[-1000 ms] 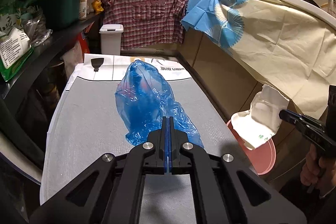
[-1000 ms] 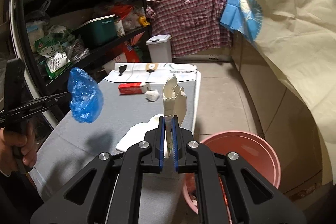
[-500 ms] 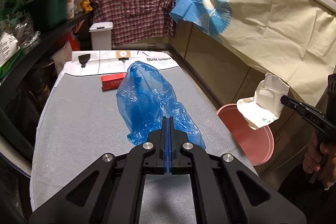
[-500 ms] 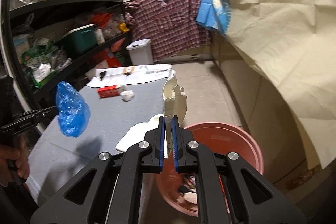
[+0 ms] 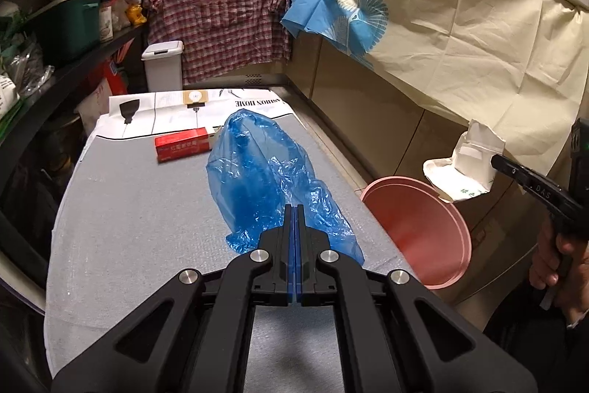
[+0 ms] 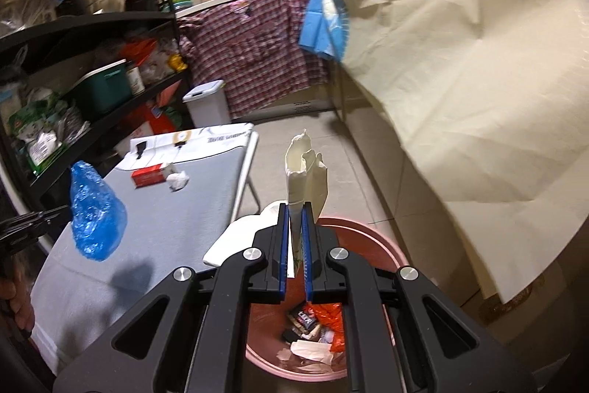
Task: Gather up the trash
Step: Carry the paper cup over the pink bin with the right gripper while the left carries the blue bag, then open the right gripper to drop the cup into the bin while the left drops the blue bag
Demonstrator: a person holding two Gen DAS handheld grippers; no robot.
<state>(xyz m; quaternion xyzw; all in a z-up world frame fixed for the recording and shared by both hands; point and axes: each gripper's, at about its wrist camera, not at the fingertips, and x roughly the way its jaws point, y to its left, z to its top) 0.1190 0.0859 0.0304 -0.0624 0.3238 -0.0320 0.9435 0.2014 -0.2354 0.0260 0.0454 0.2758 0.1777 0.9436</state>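
Left gripper (image 5: 295,209): jaws pressed fully together on a fold of the blue plastic bag (image 5: 265,179); bag hanging clear above the grey table (image 5: 121,231).

Right gripper (image 6: 295,220): jaws narrow, pinching the white paper bag (image 6: 307,172); bag upright between the pads, directly over the pink bin (image 6: 386,253).

Pink bin: on the floor just beside the table's near corner; wrappers and paper scraps already inside.

Remaining on table: red box (image 5: 184,144) and crumpled tissue (image 6: 178,180), touching each other near the far end, beside a printed sheet (image 5: 176,105).

Step in hand, judged: drop of the paper bag into the bin, then the plastic bag.

Handling notes: release only with the bag's lower end inside the rim; wide opening advised, since paper may cling to a pad. Plastic bag light and floppy, likely to drift or snag on the rim; carry well over the bin's centre before letting go.
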